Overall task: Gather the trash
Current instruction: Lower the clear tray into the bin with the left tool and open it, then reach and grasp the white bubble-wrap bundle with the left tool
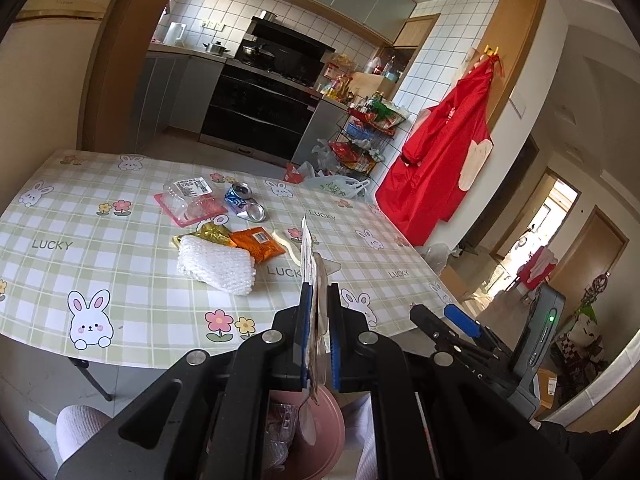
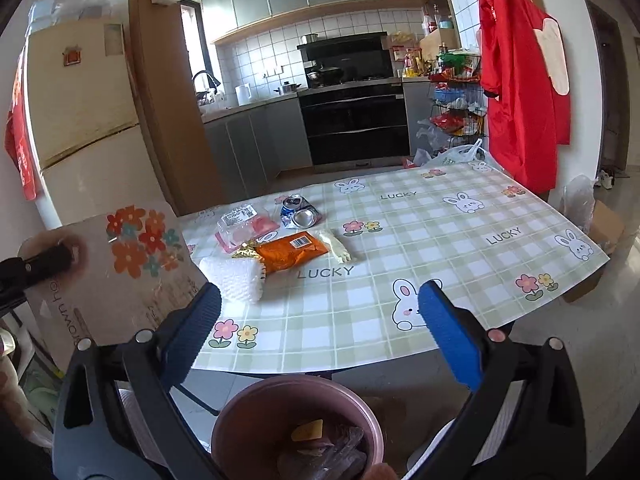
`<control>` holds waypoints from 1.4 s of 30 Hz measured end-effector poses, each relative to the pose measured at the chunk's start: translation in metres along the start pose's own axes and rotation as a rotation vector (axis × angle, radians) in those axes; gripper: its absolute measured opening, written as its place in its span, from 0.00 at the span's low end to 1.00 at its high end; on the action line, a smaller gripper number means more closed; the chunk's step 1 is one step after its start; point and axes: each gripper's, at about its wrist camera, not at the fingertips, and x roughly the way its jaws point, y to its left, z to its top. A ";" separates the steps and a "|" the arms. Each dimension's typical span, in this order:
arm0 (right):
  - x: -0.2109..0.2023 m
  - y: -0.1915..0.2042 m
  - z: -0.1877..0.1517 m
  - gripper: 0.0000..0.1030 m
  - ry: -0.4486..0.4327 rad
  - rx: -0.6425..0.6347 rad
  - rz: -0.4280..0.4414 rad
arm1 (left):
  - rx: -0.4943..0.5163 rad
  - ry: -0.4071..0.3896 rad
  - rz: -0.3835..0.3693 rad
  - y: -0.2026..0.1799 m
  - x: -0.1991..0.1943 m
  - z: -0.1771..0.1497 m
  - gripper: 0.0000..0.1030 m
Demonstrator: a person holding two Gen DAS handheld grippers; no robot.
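My left gripper (image 1: pixel 319 300) is shut on a flat flowered paper package (image 1: pixel 310 256), held upright over the pink bin (image 1: pixel 326 432); the package also shows in the right wrist view (image 2: pixel 120 276). My right gripper (image 2: pixel 320 300) is open and empty above the pink bin (image 2: pixel 296 400), which holds some wrappers. On the table lie white foam netting (image 2: pixel 234 278), an orange snack bag (image 2: pixel 294 250), a gold wrapper (image 2: pixel 246 254), a clear plastic box (image 2: pixel 244 224), a crushed can (image 2: pixel 298 212) and a pale strip (image 2: pixel 336 246).
The checked tablecloth table (image 2: pixel 440 240) has its front edge just beyond the bin. A red apron (image 2: pixel 520 80) hangs at the right. A fridge (image 2: pixel 80 120) stands left. Boxes and bags lie on the floor at the right.
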 end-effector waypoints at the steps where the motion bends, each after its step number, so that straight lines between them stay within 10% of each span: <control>1: 0.000 0.000 0.000 0.94 -0.001 -0.006 0.002 | 0.006 0.008 0.000 -0.002 0.002 -0.002 0.07; 18: 0.006 -0.015 -0.005 0.94 0.024 0.046 0.014 | 0.029 0.143 -0.013 -0.008 0.041 -0.023 0.08; 22: 0.005 -0.016 -0.005 0.94 0.018 0.046 0.011 | 0.009 0.152 -0.008 -0.006 0.044 -0.026 0.58; 28: 0.002 -0.016 -0.004 0.95 0.007 0.056 0.013 | -0.021 0.090 0.044 0.001 0.033 -0.019 0.88; 42: 0.008 -0.020 -0.006 0.95 0.018 0.071 0.012 | -0.115 0.034 0.210 0.033 0.023 -0.018 0.94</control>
